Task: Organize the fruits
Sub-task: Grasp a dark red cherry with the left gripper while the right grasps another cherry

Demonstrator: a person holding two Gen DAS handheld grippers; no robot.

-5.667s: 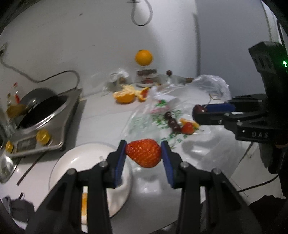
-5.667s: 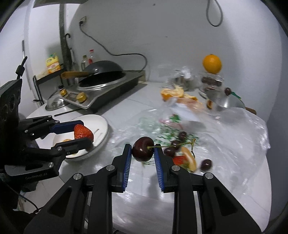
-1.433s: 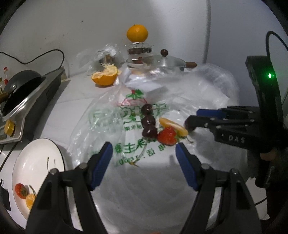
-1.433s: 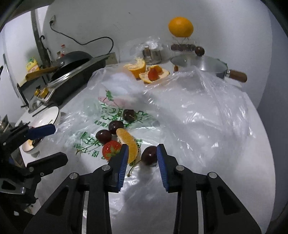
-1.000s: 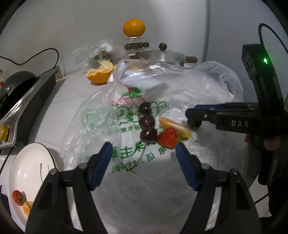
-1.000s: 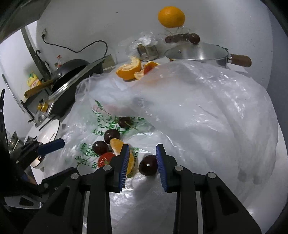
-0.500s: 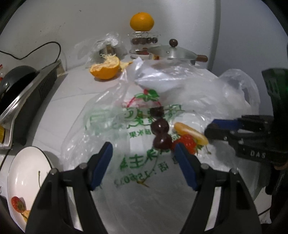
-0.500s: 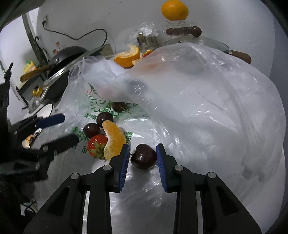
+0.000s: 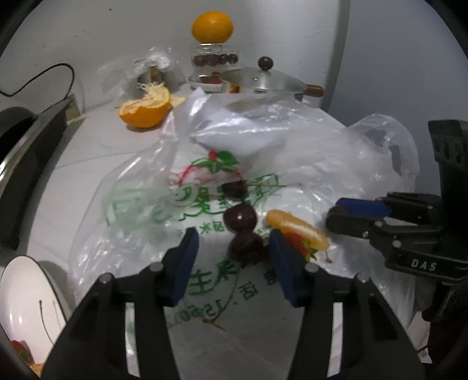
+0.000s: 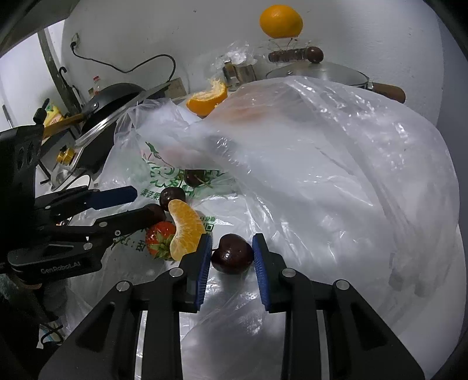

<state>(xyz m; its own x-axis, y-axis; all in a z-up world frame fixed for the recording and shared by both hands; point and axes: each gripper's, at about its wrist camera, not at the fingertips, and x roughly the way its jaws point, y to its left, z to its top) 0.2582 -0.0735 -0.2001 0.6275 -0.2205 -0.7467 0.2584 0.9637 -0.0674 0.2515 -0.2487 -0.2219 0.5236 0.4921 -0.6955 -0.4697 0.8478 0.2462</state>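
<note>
A printed clear plastic bag [image 9: 204, 280] lies spread on the white counter with fruit on it. My left gripper [image 9: 234, 257] straddles the nearest dark cherry [image 9: 245, 245]; its jaws are closing, and a gap still shows at the left pad. Two more cherries [image 9: 240, 216] line up behind it. An orange segment [image 9: 295, 228] leans over a strawberry [image 9: 298, 245] just to the right. My right gripper [image 10: 231, 254] is shut on another dark cherry [image 10: 232, 257] on the bag, right of the segment [image 10: 185, 228]. A white plate [image 9: 17, 292] at the lower left holds a strawberry.
A loose fold of the bag [image 10: 321, 163] billows high behind the right gripper. A half orange [image 9: 144, 108], a jar topped with a whole orange [image 9: 212, 26] and a lidded steel pot [image 9: 263, 81] stand at the back. A stove with a wok [image 10: 111, 105] is on the left.
My left gripper has come forward over the row of cherries and its jaws have narrowed around the nearest one. The right gripper stays on its cherry; the bag fold has risen behind it.
</note>
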